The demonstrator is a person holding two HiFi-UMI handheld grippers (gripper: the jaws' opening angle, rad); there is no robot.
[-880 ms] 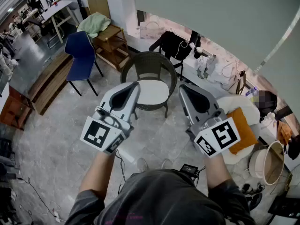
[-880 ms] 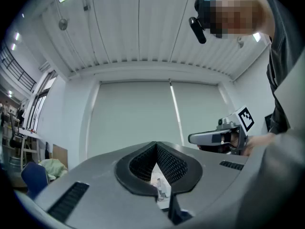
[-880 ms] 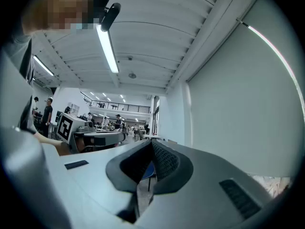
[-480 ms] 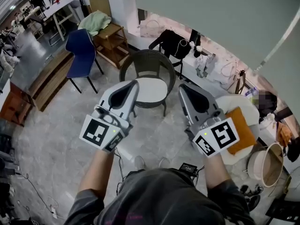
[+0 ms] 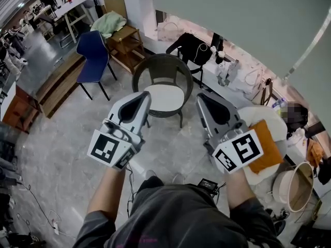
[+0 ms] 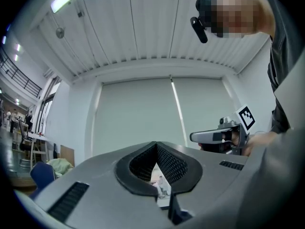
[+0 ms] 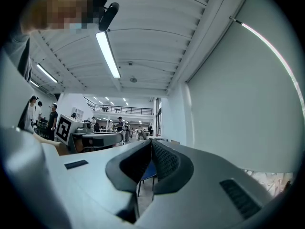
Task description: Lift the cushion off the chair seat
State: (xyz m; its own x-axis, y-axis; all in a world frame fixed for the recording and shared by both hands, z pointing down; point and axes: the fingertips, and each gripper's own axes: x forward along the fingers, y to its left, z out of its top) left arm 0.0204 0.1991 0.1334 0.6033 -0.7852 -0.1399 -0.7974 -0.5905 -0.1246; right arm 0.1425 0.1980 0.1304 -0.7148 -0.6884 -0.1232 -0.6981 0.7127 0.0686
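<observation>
Hardly anything has been moved since the earlier frames: the left hand-held gripper (image 5: 147, 94) and the right hand-held gripper (image 5: 199, 95) are kept side by side, both fully closed and empty. The round white cushion (image 5: 164, 98) is seen lying on the dark round wicker chair (image 5: 163, 67), at 12 o'clock between the gripper tips, untouched.

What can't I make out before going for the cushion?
- Head view: the left gripper covers the cushion's left edge.
- Head view: any ties to the chair are too small to see.
- Gripper views: the left gripper's and right gripper's own bodies block the cushion.
</observation>
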